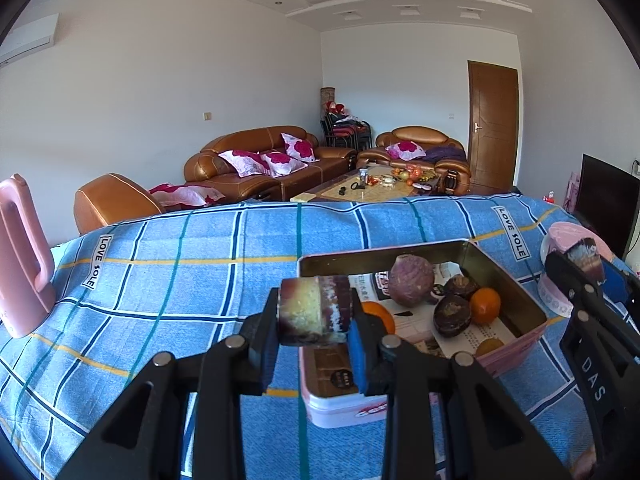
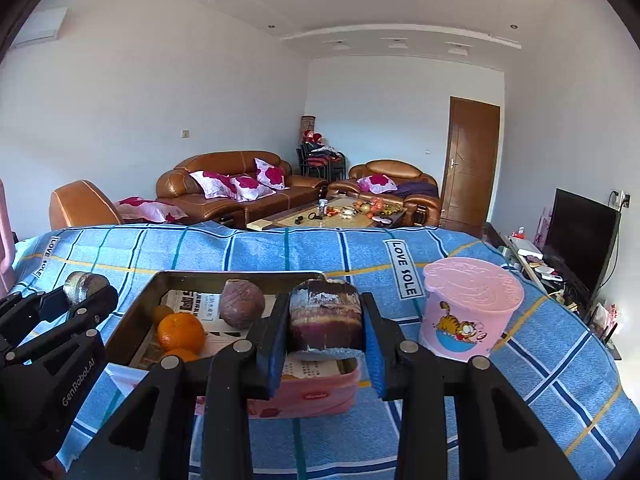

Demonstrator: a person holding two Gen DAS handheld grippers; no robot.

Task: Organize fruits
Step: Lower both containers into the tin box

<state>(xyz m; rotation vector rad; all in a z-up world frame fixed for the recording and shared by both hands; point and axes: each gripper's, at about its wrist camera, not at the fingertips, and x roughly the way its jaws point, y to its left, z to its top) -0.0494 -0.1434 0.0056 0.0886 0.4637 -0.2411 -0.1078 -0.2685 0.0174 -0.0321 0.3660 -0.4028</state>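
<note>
— Fruits, where? Sugarcane piece [image 1: 314,310] clamped crosswise in left gripper [image 1: 314,320], held above blue checked cloth [image 1: 180,280] just left of tin's near corner. Second cane piece [image 2: 326,316] pinched the same way in right gripper [image 2: 326,344], hanging over near edge of tin box [image 2: 132,308].

— And inside the tin?

— Purple round fruit [image 1: 411,280], two dark ones [image 1: 452,316], oranges [image 1: 485,305], all on printed paper lining.

— Step in hand?

— Probably carrying both cane pieces toward a drop spot; neither set down yet. Whether into the tin or into pink cup [image 2: 472,308] just right of it, can't say.

— Next move?

— Likely bringing each piece over its container, lowering clear of the rim, then easing the pads apart. Worth watching for rolling: cylinders, smooth sides.

— Anything readable?

— "GenRobot.AI" along left gripper's arm in right wrist view; "DAS" on right gripper's arm in left wrist view. Cartoon orange cat on the cup. Tin's own lettering too blurred. Farther out, "LOVE SOLE" tag [image 2: 404,268] on the cloth, repeated elsewhere.
</note>
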